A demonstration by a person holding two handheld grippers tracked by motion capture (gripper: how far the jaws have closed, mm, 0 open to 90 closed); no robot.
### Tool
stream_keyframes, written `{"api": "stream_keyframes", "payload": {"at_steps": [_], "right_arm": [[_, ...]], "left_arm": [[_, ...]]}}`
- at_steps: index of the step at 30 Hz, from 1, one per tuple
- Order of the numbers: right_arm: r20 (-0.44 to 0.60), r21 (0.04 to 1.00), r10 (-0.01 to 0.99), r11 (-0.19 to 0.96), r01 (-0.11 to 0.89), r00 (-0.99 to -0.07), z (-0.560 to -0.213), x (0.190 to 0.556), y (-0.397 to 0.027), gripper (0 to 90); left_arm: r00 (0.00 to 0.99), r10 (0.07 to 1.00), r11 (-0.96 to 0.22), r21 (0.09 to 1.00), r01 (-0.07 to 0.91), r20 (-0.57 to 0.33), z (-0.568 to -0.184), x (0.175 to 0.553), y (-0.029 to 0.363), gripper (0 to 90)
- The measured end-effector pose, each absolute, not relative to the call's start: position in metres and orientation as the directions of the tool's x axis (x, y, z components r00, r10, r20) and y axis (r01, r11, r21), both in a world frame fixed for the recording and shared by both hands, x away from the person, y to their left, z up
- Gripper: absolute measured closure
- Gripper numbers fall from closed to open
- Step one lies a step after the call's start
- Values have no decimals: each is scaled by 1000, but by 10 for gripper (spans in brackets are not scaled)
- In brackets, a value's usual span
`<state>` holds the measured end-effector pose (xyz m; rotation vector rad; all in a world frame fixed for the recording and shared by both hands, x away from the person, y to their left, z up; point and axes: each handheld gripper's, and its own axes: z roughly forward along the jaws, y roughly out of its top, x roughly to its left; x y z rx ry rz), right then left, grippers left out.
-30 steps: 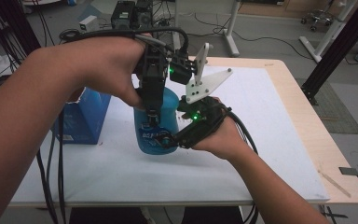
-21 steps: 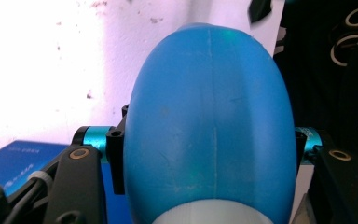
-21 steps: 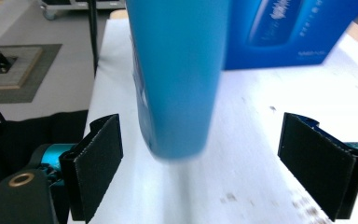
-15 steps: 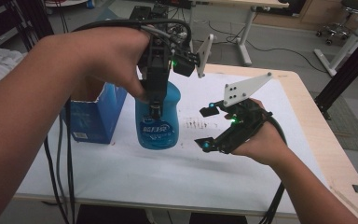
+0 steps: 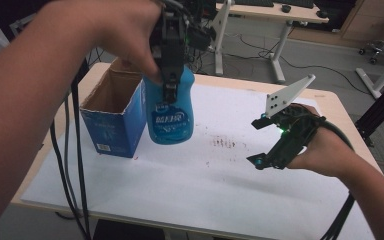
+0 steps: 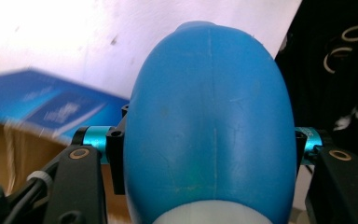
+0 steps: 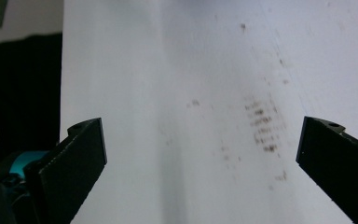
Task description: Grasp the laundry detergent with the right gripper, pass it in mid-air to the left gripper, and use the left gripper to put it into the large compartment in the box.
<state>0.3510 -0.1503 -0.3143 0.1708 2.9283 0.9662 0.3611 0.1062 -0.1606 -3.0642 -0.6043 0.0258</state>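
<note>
We are holding our right claw low over the white bench, its jaws having just been opening, now wide apart with nothing between them. Farther off, our left claw is clamping the blue bottle, hanging lifted just beside the open blue box.

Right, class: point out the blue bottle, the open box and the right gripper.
bottle (image 5: 170, 117): high view, on its label.
box (image 5: 114, 131): high view, on its blue front wall.
right gripper (image 5: 256, 141): high view, midway between its open fingertips.
</note>
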Motion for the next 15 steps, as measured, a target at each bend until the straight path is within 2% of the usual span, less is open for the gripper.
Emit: {"api": "stream_keyframes", "payload": {"at_steps": [9, 15], "right_arm": [[-54, 416, 96, 907, 66, -994, -292, 362, -162, 8], [-74, 393, 100, 918, 63, -992, -279, 365, -170, 9]], "left_arm": [[813, 582, -813, -33, 581, 6, -119, 378, 145, 395], [721, 693, -720, -40, 693, 5, -110, 386, 171, 395]]}}
